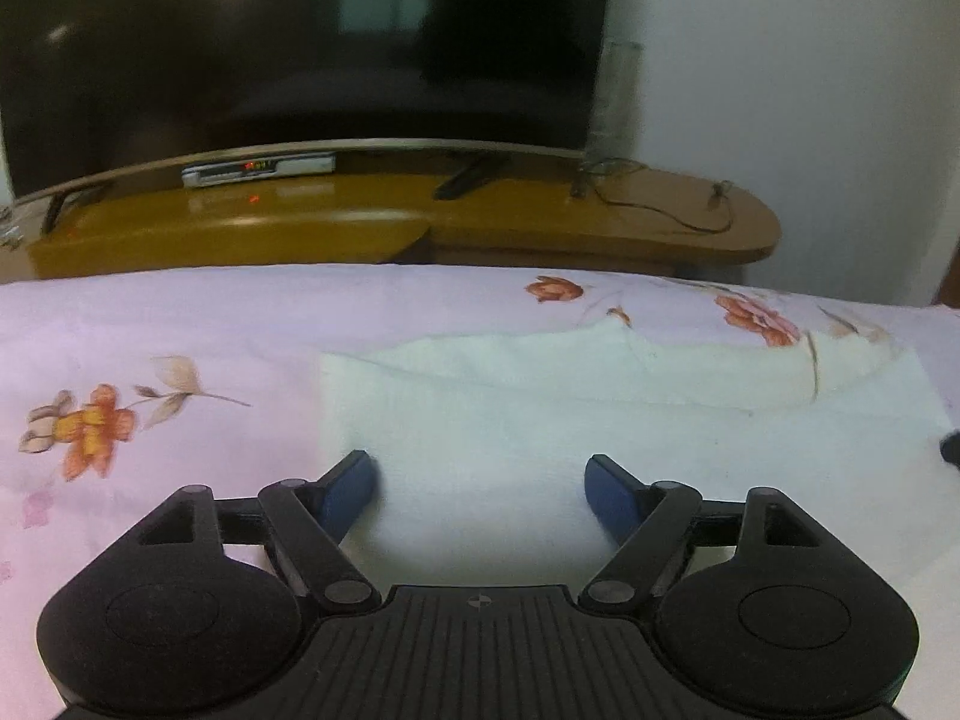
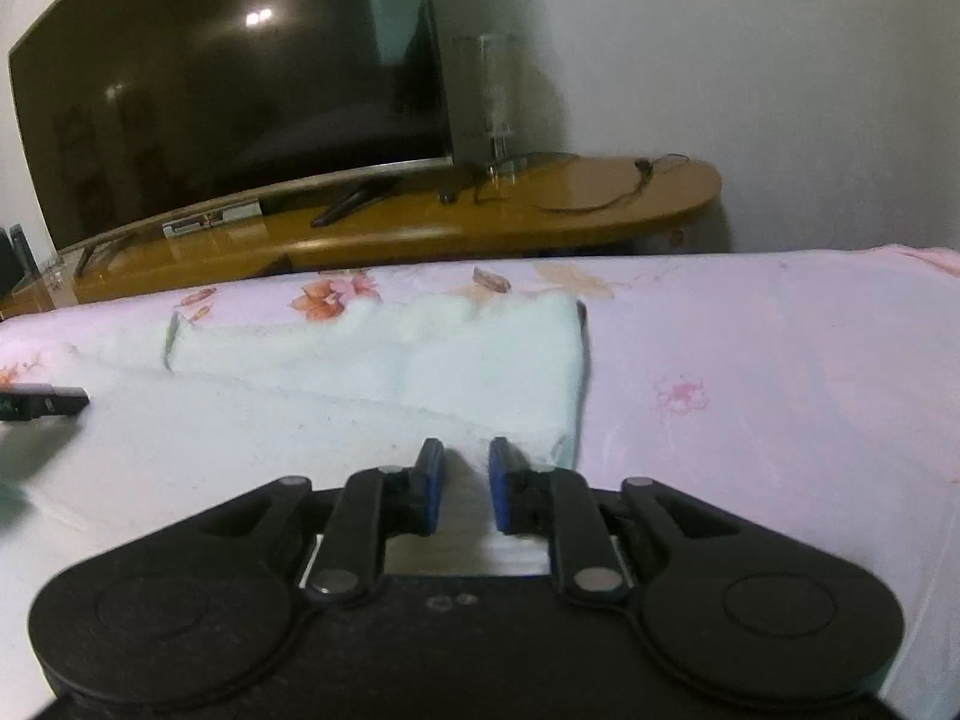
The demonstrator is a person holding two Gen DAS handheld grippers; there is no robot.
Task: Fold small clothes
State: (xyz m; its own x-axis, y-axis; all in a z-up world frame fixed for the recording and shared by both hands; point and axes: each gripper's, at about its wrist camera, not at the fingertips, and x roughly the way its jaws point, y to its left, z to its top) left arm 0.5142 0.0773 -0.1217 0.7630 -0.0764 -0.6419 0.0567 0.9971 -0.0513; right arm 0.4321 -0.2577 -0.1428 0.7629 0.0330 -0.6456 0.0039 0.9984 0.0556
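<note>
A small white garment (image 1: 540, 408) lies flat on the floral bedsheet, with a folded layer along its far edge. My left gripper (image 1: 480, 474) is open, its blue pads spread wide over the garment's near left part. In the right wrist view the same garment (image 2: 372, 360) lies ahead, its right edge folded. My right gripper (image 2: 467, 462) sits at the garment's near right corner with its jaws narrowly apart and a fold of white cloth between the pads. The left gripper's tip (image 2: 42, 402) shows at the far left of the right wrist view.
The pink floral bedsheet (image 1: 150, 360) covers the bed. Beyond the bed's far edge stands a wooden TV stand (image 1: 540, 222) with a large dark TV (image 1: 300, 48), a set-top box (image 1: 258, 171), a clear glass cylinder (image 2: 489, 102) and loose cables (image 1: 660, 204).
</note>
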